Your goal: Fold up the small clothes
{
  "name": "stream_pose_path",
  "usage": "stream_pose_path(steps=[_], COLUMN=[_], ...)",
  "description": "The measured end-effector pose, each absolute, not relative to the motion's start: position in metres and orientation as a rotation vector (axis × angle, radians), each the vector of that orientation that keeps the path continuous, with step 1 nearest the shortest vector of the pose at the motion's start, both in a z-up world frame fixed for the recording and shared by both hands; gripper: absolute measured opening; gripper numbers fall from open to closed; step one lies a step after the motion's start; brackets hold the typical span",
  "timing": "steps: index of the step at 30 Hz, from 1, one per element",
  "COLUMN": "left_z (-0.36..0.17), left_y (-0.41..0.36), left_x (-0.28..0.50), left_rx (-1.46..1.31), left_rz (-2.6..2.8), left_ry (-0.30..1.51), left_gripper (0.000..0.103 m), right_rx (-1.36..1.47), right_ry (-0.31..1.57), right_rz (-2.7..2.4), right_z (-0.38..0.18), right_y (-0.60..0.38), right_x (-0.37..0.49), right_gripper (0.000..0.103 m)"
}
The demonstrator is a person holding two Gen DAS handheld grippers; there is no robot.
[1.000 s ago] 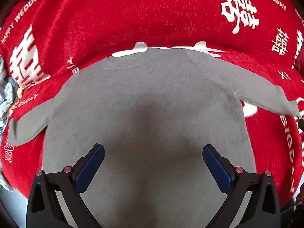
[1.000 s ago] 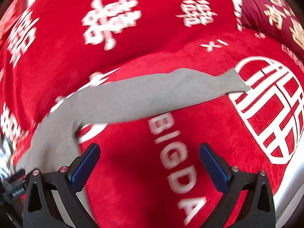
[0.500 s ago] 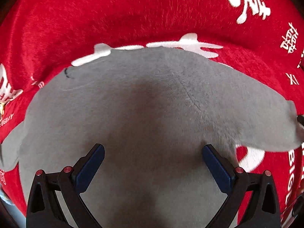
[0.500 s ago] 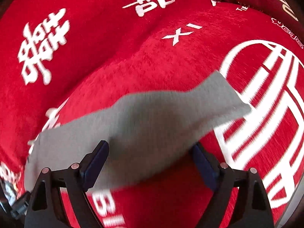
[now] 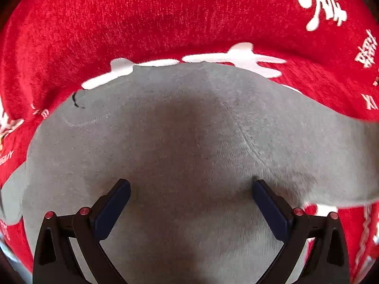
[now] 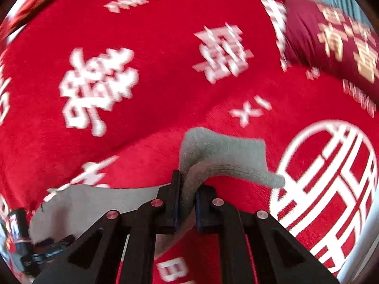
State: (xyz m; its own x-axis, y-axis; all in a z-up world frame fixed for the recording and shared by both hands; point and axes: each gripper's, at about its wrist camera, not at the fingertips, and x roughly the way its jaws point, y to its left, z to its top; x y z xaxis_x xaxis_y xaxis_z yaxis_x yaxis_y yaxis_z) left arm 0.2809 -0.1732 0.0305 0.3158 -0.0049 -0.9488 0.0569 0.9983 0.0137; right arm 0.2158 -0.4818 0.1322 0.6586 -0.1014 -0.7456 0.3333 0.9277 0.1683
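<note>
Over on the left, the left tongs (image 5: pixel 189 203) hovered spread wide above the grey top (image 5: pixel 180 146), which lay flat on the red blanket (image 5: pixel 165 19). Further right, the right tongs (image 6: pixel 187 203) pinched its sleeve (image 6: pixel 225 158), so I'd guess sleeve-folding; next, carry it across the body.

shirt (image 5: pixel 189 153) flat on blanket (image 5: pixel 165 23), pillow (image 6: pixel 331 42) behind

Bright daylight; soft shadow mid-garment (image 5: pixel 189 142); right view motion-blurred; fisheye bending, dark vignette at corners.
</note>
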Motion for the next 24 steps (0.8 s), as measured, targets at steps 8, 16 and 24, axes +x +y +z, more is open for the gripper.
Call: stream_pose_path(steps=[8, 16, 24], left_z=[0.069, 0.078, 0.050], left_y=[-0.037, 0.092, 0.175], left_x=[0.244, 0.187, 0.148], left_rx=[-0.194, -0.329, -0.462], left_rz=[0.101, 0.233, 0.326], left_ry=[1.187, 1.123, 1.133], left_gripper=[0.103, 0.103, 0.103], right_rx=[-0.004, -0.218, -0.548], right_ry=[0.669, 0.678, 0.835], right_rz=[-0.035, 0.160, 0.261], right_z=[0.196, 0.172, 0.059], right_y=[-0.325, -0.150, -0.003], right_x=[0.216, 0.214, 0.200], right_gripper=[0.011, 0.011, 0.011])
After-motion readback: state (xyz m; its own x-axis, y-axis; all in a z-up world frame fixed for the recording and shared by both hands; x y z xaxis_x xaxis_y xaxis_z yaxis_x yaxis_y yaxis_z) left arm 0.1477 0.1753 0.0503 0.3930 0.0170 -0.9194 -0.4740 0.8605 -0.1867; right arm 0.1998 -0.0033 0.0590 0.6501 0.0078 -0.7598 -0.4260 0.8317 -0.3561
